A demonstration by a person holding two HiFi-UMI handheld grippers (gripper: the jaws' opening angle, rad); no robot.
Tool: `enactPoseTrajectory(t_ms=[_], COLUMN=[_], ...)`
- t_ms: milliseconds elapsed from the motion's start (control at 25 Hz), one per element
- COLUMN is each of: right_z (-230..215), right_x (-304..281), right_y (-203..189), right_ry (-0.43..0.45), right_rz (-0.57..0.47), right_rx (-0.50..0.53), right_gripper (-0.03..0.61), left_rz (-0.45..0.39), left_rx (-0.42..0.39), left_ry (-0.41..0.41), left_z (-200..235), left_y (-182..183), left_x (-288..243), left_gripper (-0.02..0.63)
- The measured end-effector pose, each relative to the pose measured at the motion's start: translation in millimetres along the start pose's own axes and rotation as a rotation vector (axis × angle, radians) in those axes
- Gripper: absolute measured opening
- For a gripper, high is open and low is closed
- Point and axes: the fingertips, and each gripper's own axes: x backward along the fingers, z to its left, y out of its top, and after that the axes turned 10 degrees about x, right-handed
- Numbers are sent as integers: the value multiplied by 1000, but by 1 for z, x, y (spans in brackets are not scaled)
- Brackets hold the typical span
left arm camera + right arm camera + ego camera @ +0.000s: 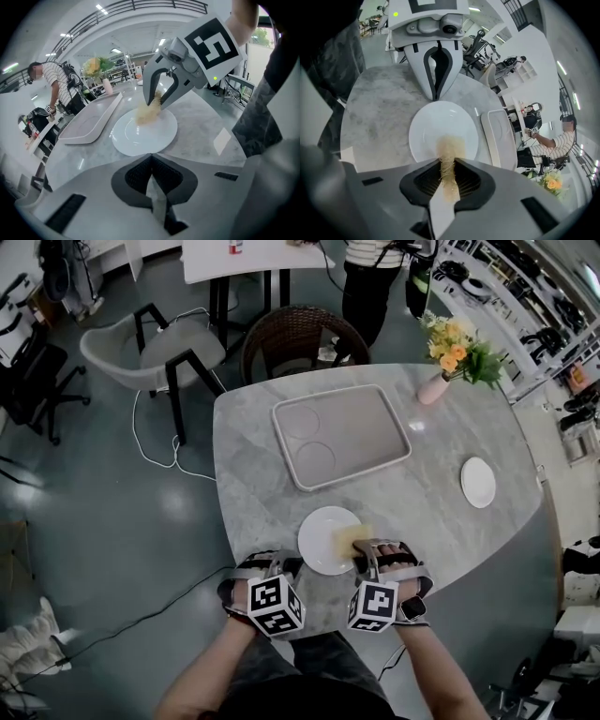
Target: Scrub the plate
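Observation:
A white plate (317,538) lies near the front edge of the marble table (431,512). My right gripper (367,551) is shut on a yellow scrub sponge (349,538) that rests on the plate's right part. In the right gripper view the sponge (449,150) sticks out from between the jaws onto the plate (433,124). My left gripper (289,564) is shut with nothing in it, its tips (436,96) at the plate's near-left rim. The left gripper view shows the plate (136,138), the sponge (147,112) and the right gripper (157,101) over it.
A grey rectangular tray (342,435) lies beyond the plate. A small white plate (478,482) sits at the right, and a pink vase of flowers (450,357) at the back right. A wicker chair (291,334) and a person (370,268) are behind the table.

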Motion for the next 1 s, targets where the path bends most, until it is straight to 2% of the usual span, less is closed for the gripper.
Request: enactPoseTrajectory(t_ms=[600, 1000], right_z=[35, 53], right_x=[22, 43], right_y=[34, 50], right_ry=[52, 51], right_rz=[-45, -67], right_rx=[12, -4], right_gripper=[77, 77], left_rz=[8, 22], left_rx=[-58, -88], left_ry=[-50, -48], left_z=[-28, -34], left_y=[-2, -12], left_x=[0, 12], left_gripper=[14, 14])
